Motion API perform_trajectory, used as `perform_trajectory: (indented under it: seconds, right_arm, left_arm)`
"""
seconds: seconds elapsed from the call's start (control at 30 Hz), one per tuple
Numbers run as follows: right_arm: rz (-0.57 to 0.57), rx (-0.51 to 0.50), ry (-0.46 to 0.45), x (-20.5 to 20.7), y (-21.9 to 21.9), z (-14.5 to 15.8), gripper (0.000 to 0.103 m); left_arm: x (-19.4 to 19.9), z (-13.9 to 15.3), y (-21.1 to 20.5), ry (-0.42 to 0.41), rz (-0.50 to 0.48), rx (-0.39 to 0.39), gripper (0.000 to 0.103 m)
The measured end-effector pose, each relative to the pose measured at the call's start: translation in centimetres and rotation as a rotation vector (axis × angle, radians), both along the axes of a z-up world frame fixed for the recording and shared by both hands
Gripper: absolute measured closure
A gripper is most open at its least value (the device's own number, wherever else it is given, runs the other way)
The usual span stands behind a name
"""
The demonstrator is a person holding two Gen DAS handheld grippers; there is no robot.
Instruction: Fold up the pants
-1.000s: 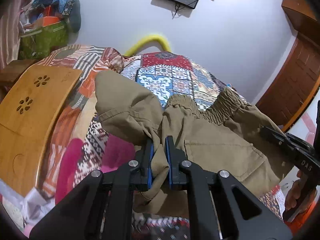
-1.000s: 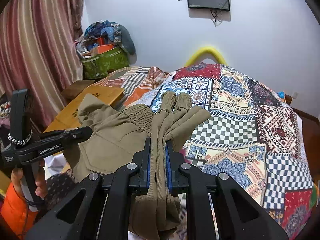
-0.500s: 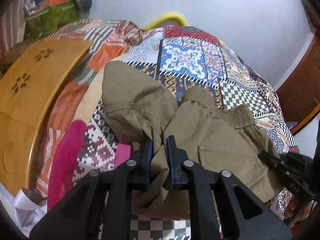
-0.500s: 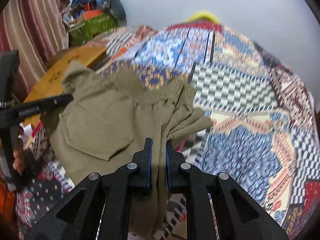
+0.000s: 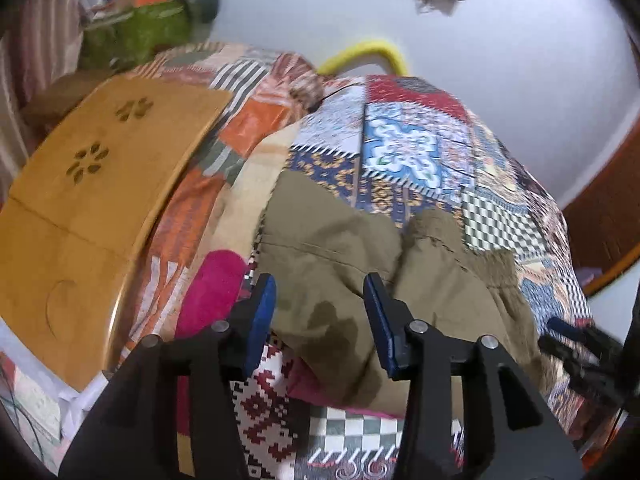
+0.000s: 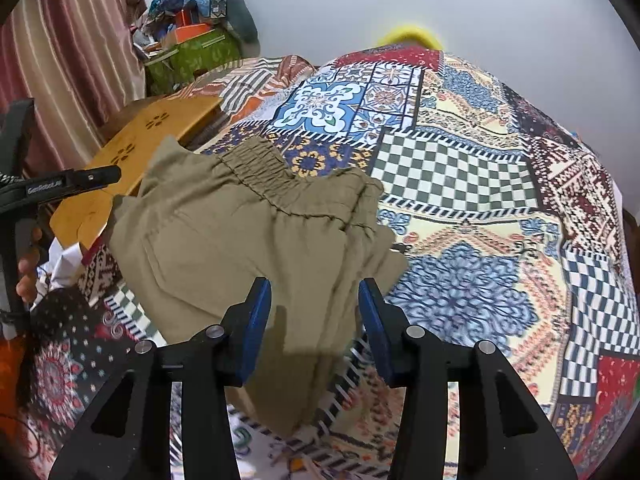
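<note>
The olive-khaki pants (image 5: pixel 360 264) lie folded in a bundle on the patchwork bedspread (image 5: pixel 416 148); they also show in the right wrist view (image 6: pixel 248 232), with the elastic waistband (image 6: pixel 260 168) at the far side. My left gripper (image 5: pixel 320 300) is open and empty, its jaws spread just above the near edge of the pants. My right gripper (image 6: pixel 314 304) is open and empty too, over the near right part of the bundle. The left gripper also shows at the left edge of the right wrist view (image 6: pixel 60 184).
A wooden lap table (image 5: pixel 92 200) lies at the left of the bed. A green bag with piled cloth (image 6: pixel 192 52) stands at the back left by the striped curtain (image 6: pixel 68 40). The bedspread (image 6: pixel 480 208) stretches to the right.
Both grippers were shut on the pants and carried them down onto the bed. Both have now opened and let go, and the pants lie flat.
</note>
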State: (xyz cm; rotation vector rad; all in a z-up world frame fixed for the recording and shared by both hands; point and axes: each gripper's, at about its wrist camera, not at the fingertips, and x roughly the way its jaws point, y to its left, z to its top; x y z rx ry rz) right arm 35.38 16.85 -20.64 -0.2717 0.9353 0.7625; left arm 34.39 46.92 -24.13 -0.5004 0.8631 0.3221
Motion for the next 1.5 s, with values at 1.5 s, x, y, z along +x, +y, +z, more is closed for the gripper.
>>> perform_trajectory:
  seconds: [1.5]
  right_arm:
    - [-0.019,0.397,-0.409,-20.1,-12.9,25.3,0.058]
  left_arm:
    - [-26.4,28.8,-23.3,-0.515,-0.116,0.390,0.049]
